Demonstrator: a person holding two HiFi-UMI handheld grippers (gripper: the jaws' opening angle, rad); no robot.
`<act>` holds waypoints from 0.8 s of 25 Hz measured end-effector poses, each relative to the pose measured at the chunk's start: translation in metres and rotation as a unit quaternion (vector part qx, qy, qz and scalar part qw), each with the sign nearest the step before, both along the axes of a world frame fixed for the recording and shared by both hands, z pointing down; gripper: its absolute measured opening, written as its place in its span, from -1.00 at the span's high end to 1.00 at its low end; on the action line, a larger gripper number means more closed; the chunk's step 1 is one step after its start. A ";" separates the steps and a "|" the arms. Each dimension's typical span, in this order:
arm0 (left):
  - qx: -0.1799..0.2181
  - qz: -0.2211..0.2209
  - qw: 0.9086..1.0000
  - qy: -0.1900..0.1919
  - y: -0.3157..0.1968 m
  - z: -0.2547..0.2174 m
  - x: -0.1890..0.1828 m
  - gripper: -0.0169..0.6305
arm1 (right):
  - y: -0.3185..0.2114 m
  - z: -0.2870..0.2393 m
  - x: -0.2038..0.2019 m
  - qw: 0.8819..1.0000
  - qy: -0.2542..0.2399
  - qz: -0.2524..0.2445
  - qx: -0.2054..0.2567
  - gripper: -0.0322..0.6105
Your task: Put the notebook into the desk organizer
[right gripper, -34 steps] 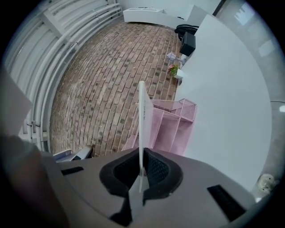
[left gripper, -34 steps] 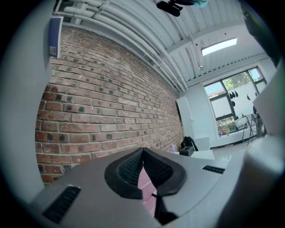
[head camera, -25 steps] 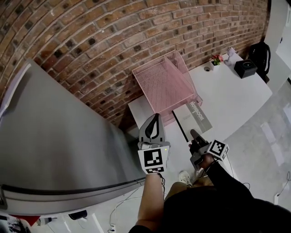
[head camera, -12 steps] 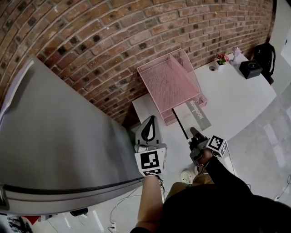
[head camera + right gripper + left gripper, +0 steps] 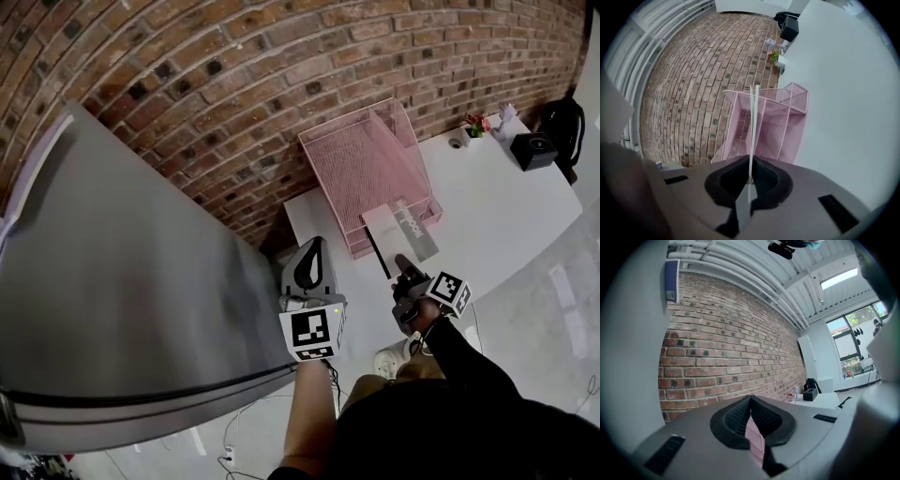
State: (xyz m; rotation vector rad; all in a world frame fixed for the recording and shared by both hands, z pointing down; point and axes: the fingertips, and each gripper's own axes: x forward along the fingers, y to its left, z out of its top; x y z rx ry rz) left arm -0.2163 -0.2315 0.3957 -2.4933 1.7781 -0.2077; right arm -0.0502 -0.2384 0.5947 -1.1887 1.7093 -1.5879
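In the head view, my right gripper [image 5: 401, 266] pinches the near end of the notebook [image 5: 405, 228]. The notebook's far end reaches the open front of the pink desk organizer [image 5: 361, 159], which stands at the table's [image 5: 497, 202] wall-side edge near its left corner. My left gripper [image 5: 315, 247] hangs to the left of the notebook.

In the left gripper view, its jaws are pressed together with nothing between them.

In the right gripper view, the jaws clamp the notebook edge-on, and its thin white edge points at the organizer.

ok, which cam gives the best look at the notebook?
Head view: the notebook shows its flat cover, far end at the pink organizer. Right gripper view sees it only edge-on, a thin white line between the shut jaws. Left gripper view doesn't show it.
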 end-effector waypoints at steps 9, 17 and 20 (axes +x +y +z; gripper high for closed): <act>-0.008 -0.017 1.000 -0.004 -0.019 -0.001 -0.011 0.91 | -0.037 -0.005 -0.008 1.000 0.001 -0.001 0.001 0.81; -0.006 -0.026 1.000 -0.010 -0.039 -0.007 -0.008 0.91 | -0.072 -0.013 -0.011 1.000 -0.017 -0.002 0.007 0.81; -0.011 -0.029 0.999 -0.018 -0.045 -0.006 -0.006 0.91 | -0.082 -0.014 -0.012 1.000 -0.027 -0.002 0.006 0.81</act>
